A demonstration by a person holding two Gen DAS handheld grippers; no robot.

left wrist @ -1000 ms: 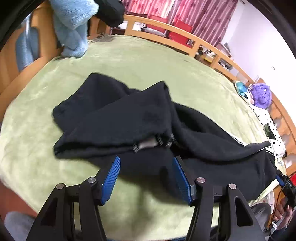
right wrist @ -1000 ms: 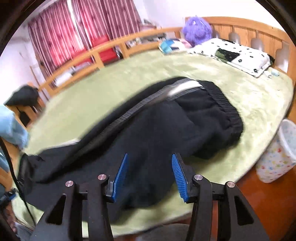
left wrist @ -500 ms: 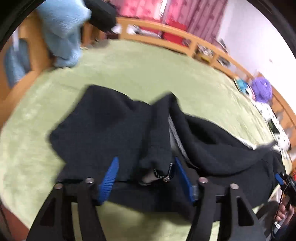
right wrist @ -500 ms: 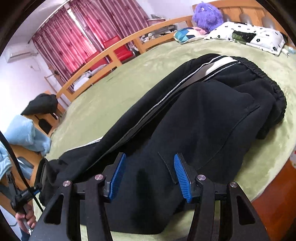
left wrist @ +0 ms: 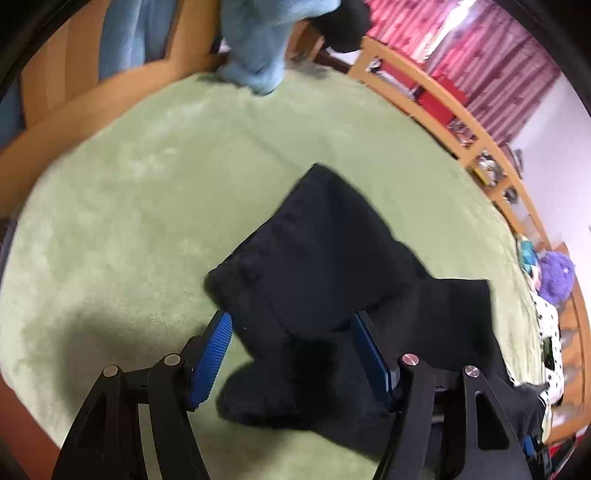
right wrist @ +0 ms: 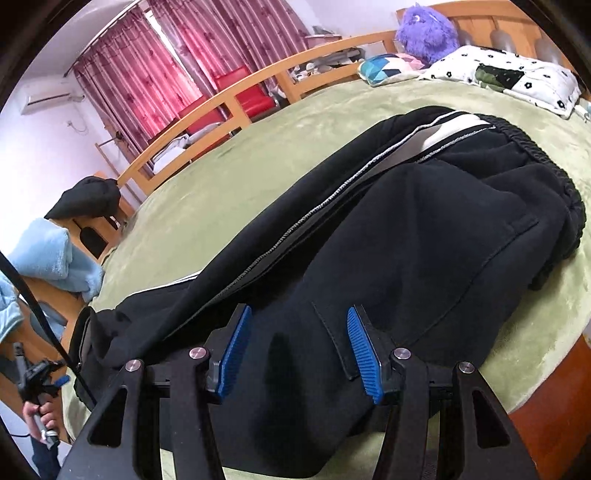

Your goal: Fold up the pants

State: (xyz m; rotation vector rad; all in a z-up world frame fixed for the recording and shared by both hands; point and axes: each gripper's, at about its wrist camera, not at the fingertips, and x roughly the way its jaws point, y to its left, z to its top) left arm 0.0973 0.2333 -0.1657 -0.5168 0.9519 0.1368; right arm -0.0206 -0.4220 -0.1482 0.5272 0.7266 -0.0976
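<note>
Black pants (right wrist: 388,251) with a white and grey side stripe lie along the green blanket (right wrist: 236,173) of a bed, elastic waistband at the right. In the left wrist view the leg ends (left wrist: 321,258) lie bunched and overlapped. My left gripper (left wrist: 291,354) is open, its blue pads straddling the leg ends just above the cloth. My right gripper (right wrist: 299,347) is open over the hip and pocket area, with nothing between its pads.
Wooden bed rails (right wrist: 229,96) ring the bed. A light blue towel (left wrist: 255,40) and dark clothing (right wrist: 85,197) hang at the foot end. A dotted pillow (right wrist: 513,74) and purple plush toy (right wrist: 424,29) lie at the head. Red curtains are behind.
My left gripper swung left and closer over the leg ends, which now lie between its open pads. My right gripper moved slightly lower and closer over the hip area.
</note>
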